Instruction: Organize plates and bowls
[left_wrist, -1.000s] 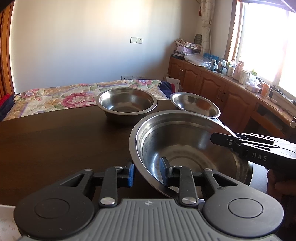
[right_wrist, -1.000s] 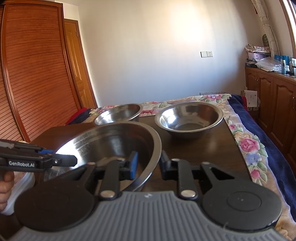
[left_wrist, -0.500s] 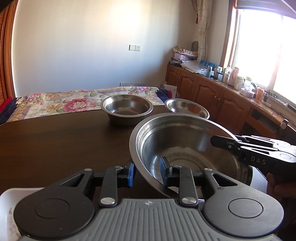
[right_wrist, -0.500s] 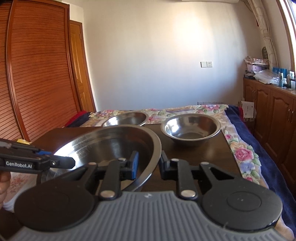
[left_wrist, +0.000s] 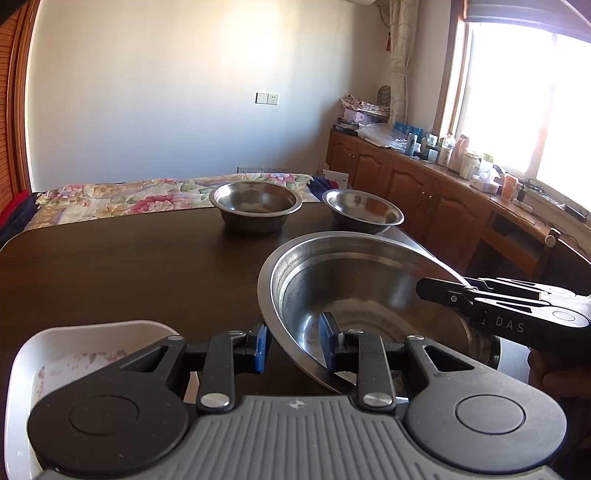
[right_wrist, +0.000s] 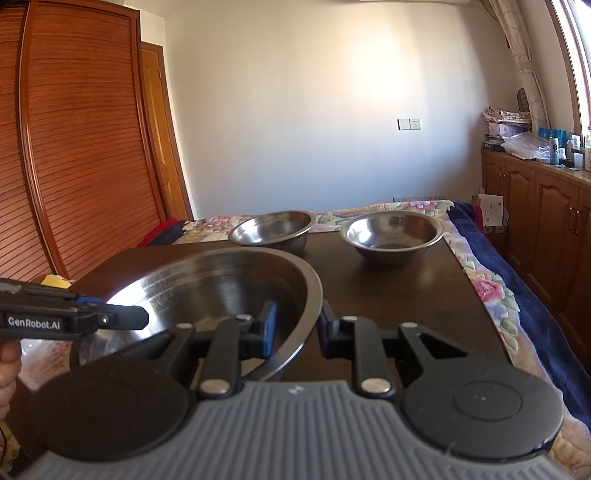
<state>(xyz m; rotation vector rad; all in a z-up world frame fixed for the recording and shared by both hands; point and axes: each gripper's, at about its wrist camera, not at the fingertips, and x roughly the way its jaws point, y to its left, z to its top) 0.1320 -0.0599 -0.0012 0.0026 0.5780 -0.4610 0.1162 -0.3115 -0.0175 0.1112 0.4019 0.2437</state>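
A large steel basin (left_wrist: 369, 295) is held above the dark table between both grippers. My left gripper (left_wrist: 293, 345) is shut on its near left rim. My right gripper (right_wrist: 295, 328) is shut on its right rim; the basin also shows in the right wrist view (right_wrist: 221, 288). The right gripper shows from the side in the left wrist view (left_wrist: 498, 306). Two smaller steel bowls stand apart at the table's far end: one (left_wrist: 255, 205) left, one (left_wrist: 362, 212) right. A white square plate (left_wrist: 66, 354) lies under my left gripper at the near left.
The dark wooden table (left_wrist: 129, 266) stretches ahead. A floral-covered bed (left_wrist: 110, 195) lies beyond its far edge. Wooden cabinets (left_wrist: 424, 184) with bottles run along the right under a window. A slatted wooden wardrobe (right_wrist: 74, 147) stands at the left.
Both grippers have risen and drawn back with the basin. The far bowls look smaller and farther, and the white plate has come into view below my left gripper.
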